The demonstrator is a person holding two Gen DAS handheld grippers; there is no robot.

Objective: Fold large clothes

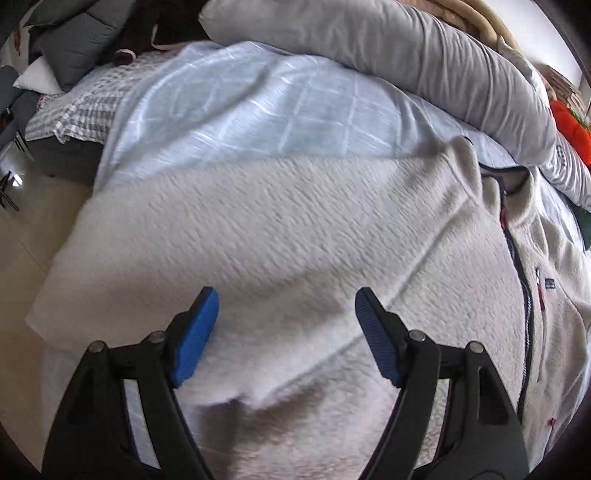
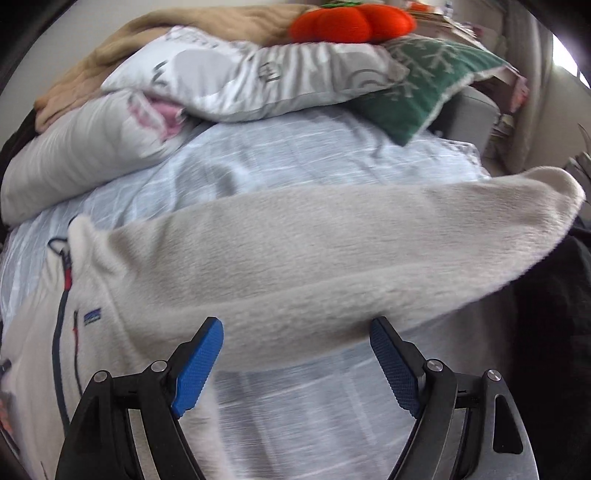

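A cream fleece jacket [image 1: 295, 229] with a dark zip lies front up on a pale blue bedspread [image 1: 229, 110]. Its one sleeve stretches out to the left in the left wrist view. My left gripper [image 1: 286, 299] hovers over that sleeve, open, with nothing between its blue pads. In the right wrist view the jacket's other sleeve [image 2: 332, 240] reaches out to the right, its cuff past the bed's edge. Above that sleeve's lower edge my right gripper [image 2: 297, 328] stands open and holds nothing. The zip and a small chest label [image 2: 92, 316] show at the left.
Grey pillows [image 1: 406, 48] line the far side of the bed. A patterned pillow [image 2: 258, 77], a green cushion [image 2: 432, 85], an orange plush [image 2: 351, 20] and a tan blanket [image 2: 110, 51] pile up behind. Floor [image 1: 26, 240] lies left of the bed.
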